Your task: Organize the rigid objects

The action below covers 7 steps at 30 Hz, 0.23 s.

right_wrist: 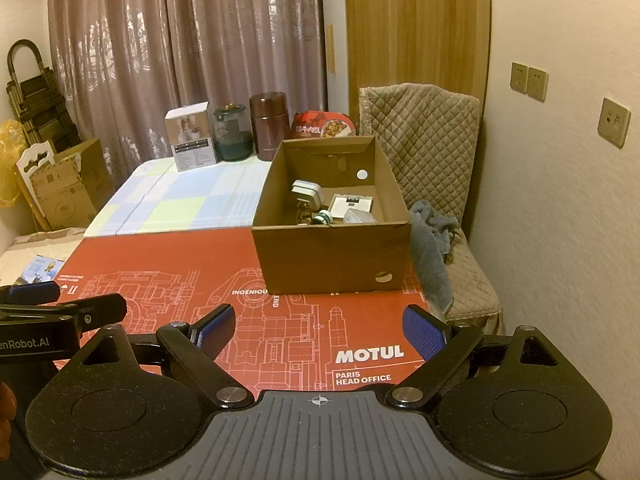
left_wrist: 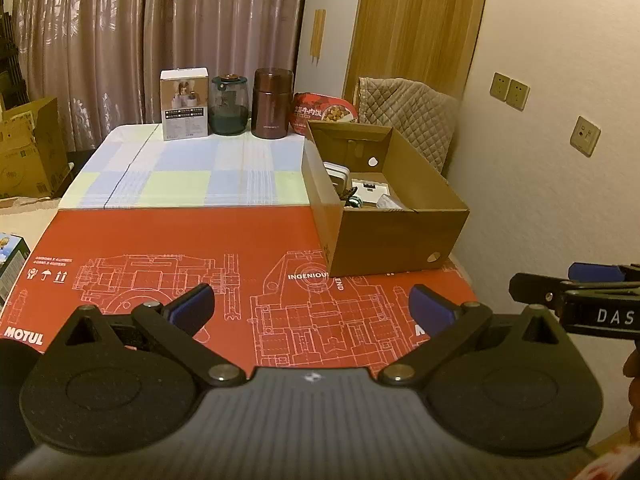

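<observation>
An open brown cardboard box (left_wrist: pixel 394 240) (right_wrist: pixel 332 256) stands on a red MOTUL board (left_wrist: pixel 200 248) (right_wrist: pixel 180 256). It holds several small items, among them a white adapter (right_wrist: pixel 306 192) and a white flat box (right_wrist: pixel 352 204). At the table's far edge stand a white carton (left_wrist: pixel 185 104) (right_wrist: pixel 192 140), a dark green jar (left_wrist: pixel 229 106) (right_wrist: pixel 232 134), a brown flask (left_wrist: pixel 271 104) (right_wrist: pixel 269 126) and a red food bowl (left_wrist: pixel 324 114) (right_wrist: pixel 324 124). My left gripper (left_wrist: pixel 312 308) is open and empty over the board. My right gripper (right_wrist: pixel 320 330) is open and empty, short of the box.
A checked cloth (left_wrist: pixel 192 176) covers the table beyond the board. A quilted chair (right_wrist: pixel 424 144) with a grey cloth (right_wrist: pixel 432 236) stands right of the table by the wall. Cardboard cartons (left_wrist: pixel 28 148) stand at the left. A small printed box (left_wrist: pixel 10 264) lies at the left edge.
</observation>
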### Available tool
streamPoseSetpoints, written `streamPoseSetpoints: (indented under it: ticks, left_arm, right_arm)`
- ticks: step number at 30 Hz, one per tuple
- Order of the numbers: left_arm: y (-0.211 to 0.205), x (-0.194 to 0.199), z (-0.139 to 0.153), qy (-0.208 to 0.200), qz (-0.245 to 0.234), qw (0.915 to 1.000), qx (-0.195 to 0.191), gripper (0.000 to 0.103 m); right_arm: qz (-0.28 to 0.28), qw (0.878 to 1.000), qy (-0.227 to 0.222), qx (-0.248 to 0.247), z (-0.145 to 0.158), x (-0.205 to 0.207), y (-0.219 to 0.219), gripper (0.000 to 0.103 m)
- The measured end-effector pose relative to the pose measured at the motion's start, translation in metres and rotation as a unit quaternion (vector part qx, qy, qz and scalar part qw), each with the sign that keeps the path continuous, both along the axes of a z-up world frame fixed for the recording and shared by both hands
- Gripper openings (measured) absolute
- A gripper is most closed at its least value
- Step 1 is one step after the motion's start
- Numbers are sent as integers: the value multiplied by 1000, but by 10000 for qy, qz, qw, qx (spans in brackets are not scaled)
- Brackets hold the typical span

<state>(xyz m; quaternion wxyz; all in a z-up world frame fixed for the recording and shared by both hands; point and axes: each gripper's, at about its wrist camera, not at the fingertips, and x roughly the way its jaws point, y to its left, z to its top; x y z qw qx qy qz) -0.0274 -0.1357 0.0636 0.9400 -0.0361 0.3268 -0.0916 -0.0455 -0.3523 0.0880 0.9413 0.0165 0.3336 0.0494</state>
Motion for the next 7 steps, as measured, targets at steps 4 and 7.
streamPoseSetpoints:
  ticks: [4,7]
  left_arm:
    - [0,-2,0,-30,-81,10000,-28,102]
    - [-1,-1,0,-15,-61,10000,-26,102]
  right_arm:
    - [0,10000,2,3,0,0,0,88]
    - [4,10000,1,0,0,0,0,88]
